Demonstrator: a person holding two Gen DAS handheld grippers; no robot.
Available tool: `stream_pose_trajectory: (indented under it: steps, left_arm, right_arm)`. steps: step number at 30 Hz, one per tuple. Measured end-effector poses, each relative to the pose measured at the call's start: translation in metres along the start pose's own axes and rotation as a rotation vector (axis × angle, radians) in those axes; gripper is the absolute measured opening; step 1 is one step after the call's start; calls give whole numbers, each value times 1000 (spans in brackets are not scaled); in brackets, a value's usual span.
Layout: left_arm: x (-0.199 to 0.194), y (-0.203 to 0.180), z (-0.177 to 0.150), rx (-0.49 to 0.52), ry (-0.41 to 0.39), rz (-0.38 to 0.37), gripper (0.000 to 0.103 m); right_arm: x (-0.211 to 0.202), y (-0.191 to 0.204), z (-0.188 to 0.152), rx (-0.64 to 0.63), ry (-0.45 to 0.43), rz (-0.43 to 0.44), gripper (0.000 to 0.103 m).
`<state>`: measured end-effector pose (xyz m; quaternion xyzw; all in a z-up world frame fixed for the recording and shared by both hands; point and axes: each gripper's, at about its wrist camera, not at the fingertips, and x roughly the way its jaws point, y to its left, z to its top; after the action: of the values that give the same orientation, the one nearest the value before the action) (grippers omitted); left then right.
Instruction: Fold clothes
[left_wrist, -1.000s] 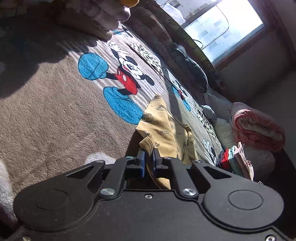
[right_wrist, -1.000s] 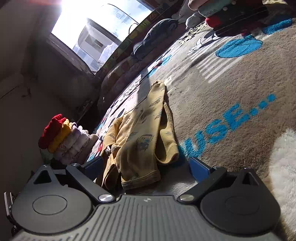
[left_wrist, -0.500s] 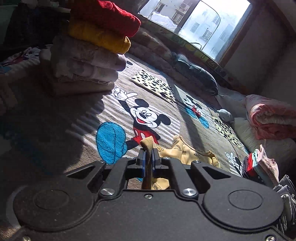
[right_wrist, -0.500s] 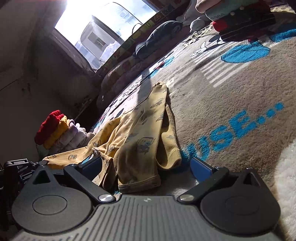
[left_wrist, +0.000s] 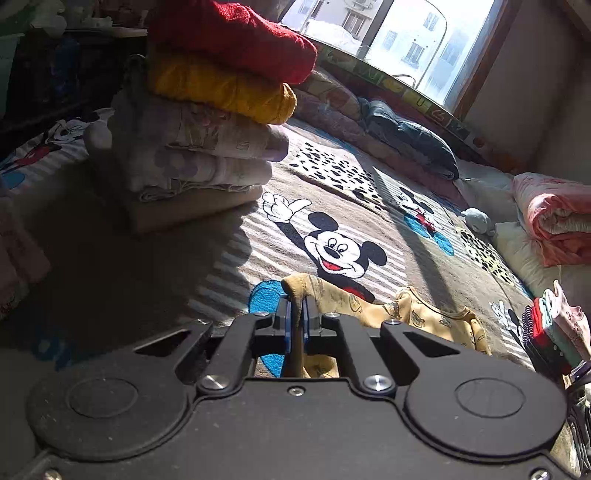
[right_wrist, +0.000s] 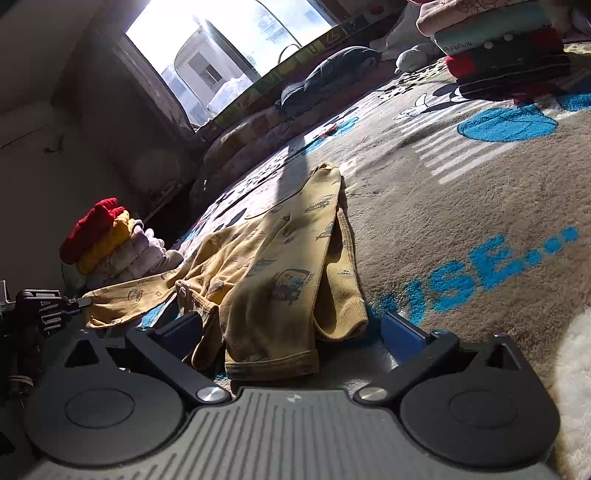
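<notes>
Pinching a sleeve end of the yellow printed garment (left_wrist: 421, 314) between closed fingers, the left gripper (left_wrist: 294, 319) is holding it stretched sideways above the cartoon-mouse blanket (left_wrist: 332, 206). The right gripper (right_wrist: 291, 332) is hovering wide open, gripping nothing, its fingers flanking the garment's hem. A folded clothes stack (left_wrist: 207, 110) is sitting beyond.

The left tongs (left_wrist: 295, 325) hide the pinched yellow garment (right_wrist: 280, 266) end; its print seems blurred.
</notes>
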<state>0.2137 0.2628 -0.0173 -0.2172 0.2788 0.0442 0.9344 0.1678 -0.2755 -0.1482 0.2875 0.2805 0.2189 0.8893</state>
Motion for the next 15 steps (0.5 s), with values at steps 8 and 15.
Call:
stream_pose_trajectory:
  steps: [8,15]
  left_arm:
    - [24,28,-5,-59,20,20,3]
    - [33,54,-15,-149,5,-19,3]
  right_arm:
    - [8,5,1,-55,5,-17,103]
    - [16,8,2,-80,5,-35,103]
